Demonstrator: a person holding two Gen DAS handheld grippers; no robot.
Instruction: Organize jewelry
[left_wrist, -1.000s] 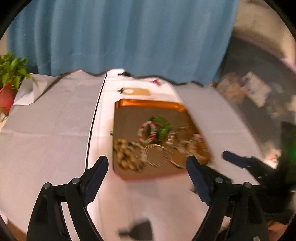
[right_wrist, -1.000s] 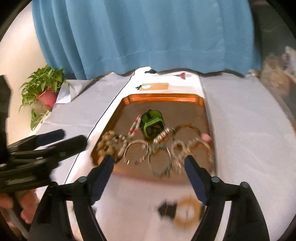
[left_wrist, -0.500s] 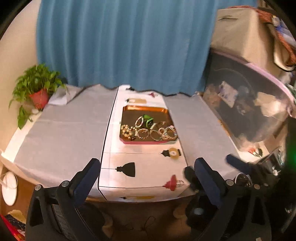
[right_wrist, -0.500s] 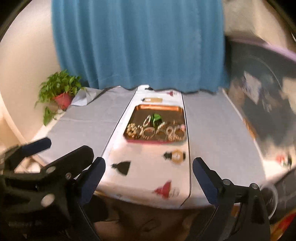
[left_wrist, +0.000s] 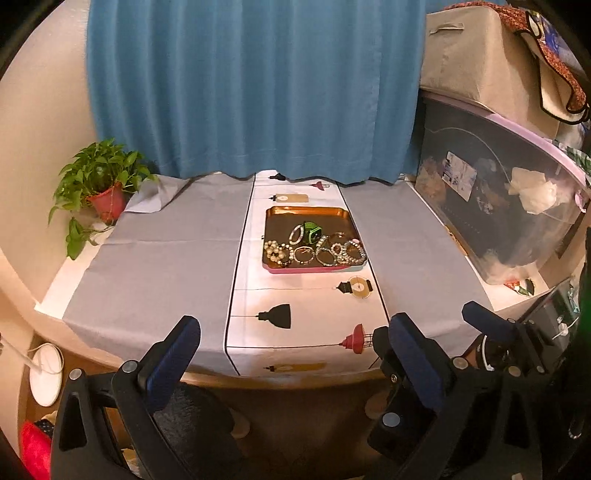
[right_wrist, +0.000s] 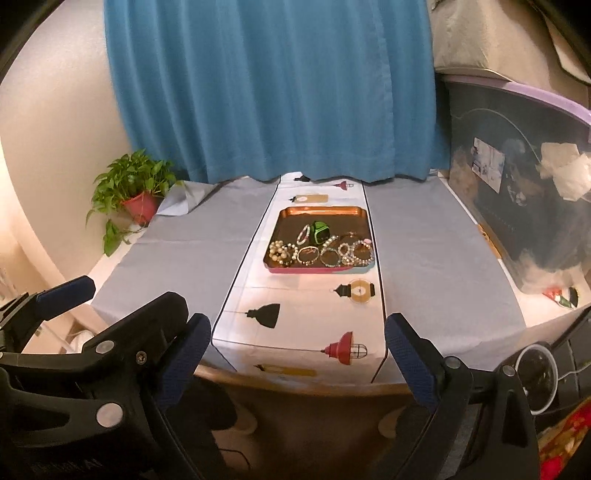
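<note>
A copper tray (left_wrist: 306, 211) sits on the table runner, far ahead of both grippers. It holds a green watch (left_wrist: 312, 232), a pearl bracelet (left_wrist: 275, 252) and a row of several bangles (left_wrist: 327, 254). My left gripper (left_wrist: 295, 330) is open and empty, hovering off the table's front edge. One finger (left_wrist: 480, 319) of the other gripper shows beside it on the right. In the right wrist view the tray (right_wrist: 321, 209), watch (right_wrist: 320, 230) and bangles (right_wrist: 332, 255) look the same. My right gripper (right_wrist: 299, 328) is open and empty, with the left gripper (right_wrist: 122, 301) at its left.
A white runner (left_wrist: 295, 314) with lamp prints lies between grey cloths (left_wrist: 159, 266). A potted plant (left_wrist: 107, 192) stands at the far left corner, a blue curtain (left_wrist: 258, 92) hangs behind, and a large clear storage bin (left_wrist: 498, 206) flanks the right. A white round object (left_wrist: 46, 373) lies on the floor.
Both grippers have drawn back and up from just in front of the tray to beyond the table's front edge. Their jaws stand slightly wider. The jewelry stays in the tray.
</note>
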